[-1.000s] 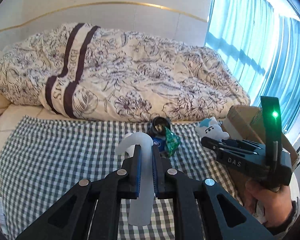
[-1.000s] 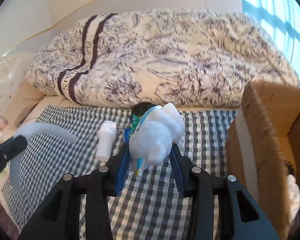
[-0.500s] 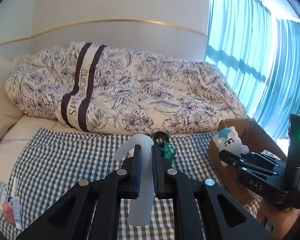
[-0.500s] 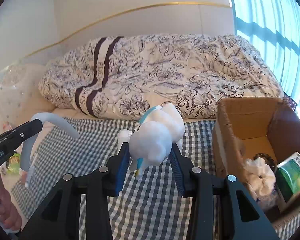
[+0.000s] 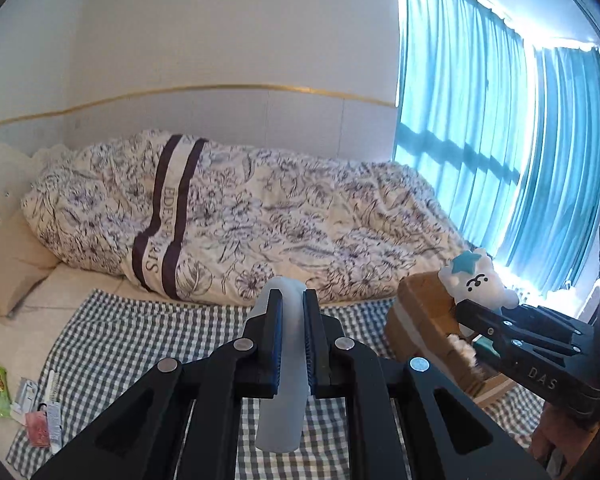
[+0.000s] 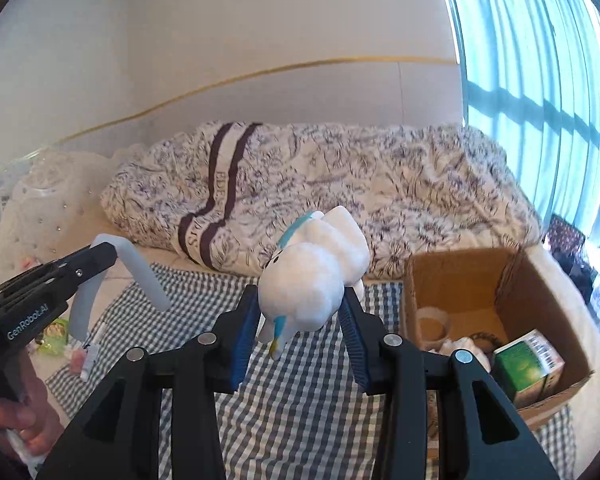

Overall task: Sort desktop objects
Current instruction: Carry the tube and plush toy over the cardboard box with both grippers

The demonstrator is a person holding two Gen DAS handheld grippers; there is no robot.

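White plush toy w/ blue star point(image 6: 314, 276) sits clamped in my right gripper point(image 6: 300, 336), up over checked cloth point(image 6: 300, 412), left of brown cardboard box point(image 6: 460, 276). Left gripper point(image 5: 291, 336) is closed on pale grey curved plastic hook point(image 5: 282, 400), also above the cloth.

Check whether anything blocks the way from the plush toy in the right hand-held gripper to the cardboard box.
Nothing visible does. The right hand-held gripper holds the white plush toy in the air above the checked cloth, and the cardboard box stands open-topped to its right. Only bare cloth lies between them.
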